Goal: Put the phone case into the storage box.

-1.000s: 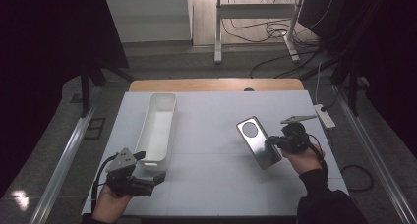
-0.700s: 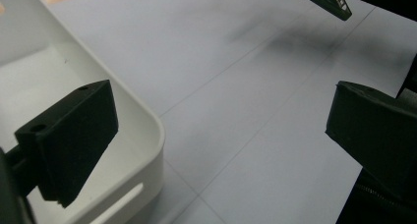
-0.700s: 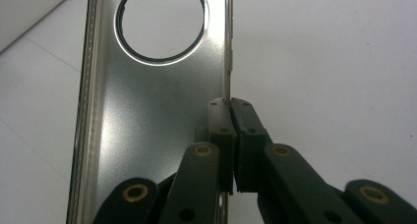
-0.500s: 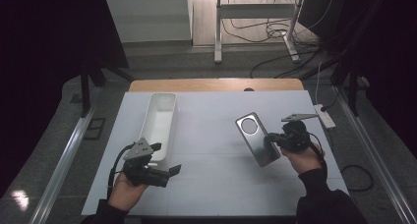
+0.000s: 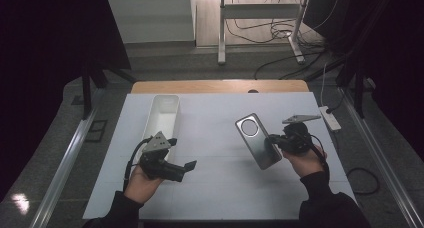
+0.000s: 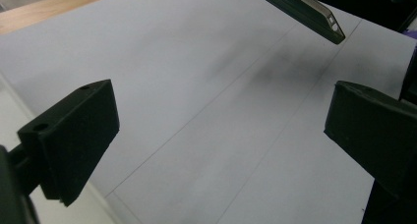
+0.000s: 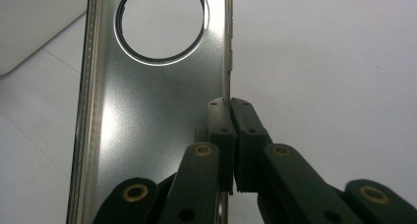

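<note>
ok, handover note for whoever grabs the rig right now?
Right claw: shut on the long edge of the metal phone case, holding it tilted above the table.
Left claw: open, holding nothing, pointed toward the case.
White tray: at the table's left, nothing visible in it.
Done: case is picked up.
Left: probably a handoff or a second grip with the left claw; where the case should end up can't be read from the pictures.
</note>
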`<state>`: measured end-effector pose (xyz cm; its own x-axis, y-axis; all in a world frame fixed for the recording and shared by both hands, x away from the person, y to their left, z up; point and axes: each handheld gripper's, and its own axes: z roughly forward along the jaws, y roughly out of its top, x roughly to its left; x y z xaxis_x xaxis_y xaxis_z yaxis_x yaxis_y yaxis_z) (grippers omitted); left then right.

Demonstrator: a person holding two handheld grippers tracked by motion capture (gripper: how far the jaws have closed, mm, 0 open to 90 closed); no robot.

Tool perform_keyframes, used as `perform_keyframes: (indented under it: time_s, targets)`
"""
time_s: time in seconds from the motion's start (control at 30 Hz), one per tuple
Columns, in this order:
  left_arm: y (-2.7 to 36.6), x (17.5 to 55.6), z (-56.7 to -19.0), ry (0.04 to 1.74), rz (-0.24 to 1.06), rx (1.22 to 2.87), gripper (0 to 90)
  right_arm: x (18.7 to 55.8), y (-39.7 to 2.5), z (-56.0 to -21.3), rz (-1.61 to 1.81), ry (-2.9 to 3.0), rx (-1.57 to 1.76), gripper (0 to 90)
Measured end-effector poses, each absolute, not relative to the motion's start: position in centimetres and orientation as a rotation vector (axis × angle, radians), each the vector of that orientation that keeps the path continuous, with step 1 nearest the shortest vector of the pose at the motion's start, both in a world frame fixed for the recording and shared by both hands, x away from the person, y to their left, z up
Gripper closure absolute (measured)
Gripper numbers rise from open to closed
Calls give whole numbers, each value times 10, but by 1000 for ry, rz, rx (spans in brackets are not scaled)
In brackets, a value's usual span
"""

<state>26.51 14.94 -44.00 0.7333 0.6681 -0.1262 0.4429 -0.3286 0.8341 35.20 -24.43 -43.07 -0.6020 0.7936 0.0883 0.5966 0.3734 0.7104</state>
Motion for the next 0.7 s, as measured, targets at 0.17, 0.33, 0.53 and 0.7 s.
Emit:
perform_keyframes:
  time_s: [0.17, 0.33, 0.53, 0.7]
  targets:
    - [139, 273, -442, 835, 284, 1999, 6, 351, -242, -430, 1063, 2364, 1230, 882]
    - [130, 279, -443, 826, 266, 2000, 5, 349, -238, -429, 1069, 2364, 1223, 882]
    - [120, 288, -444, 826, 229, 1987, 8, 346, -232, -427, 1070, 2370, 1193, 882]
    - [110, 293, -445, 817, 227, 1999, 9, 344, -226, -427, 1080, 2373, 1180, 882]
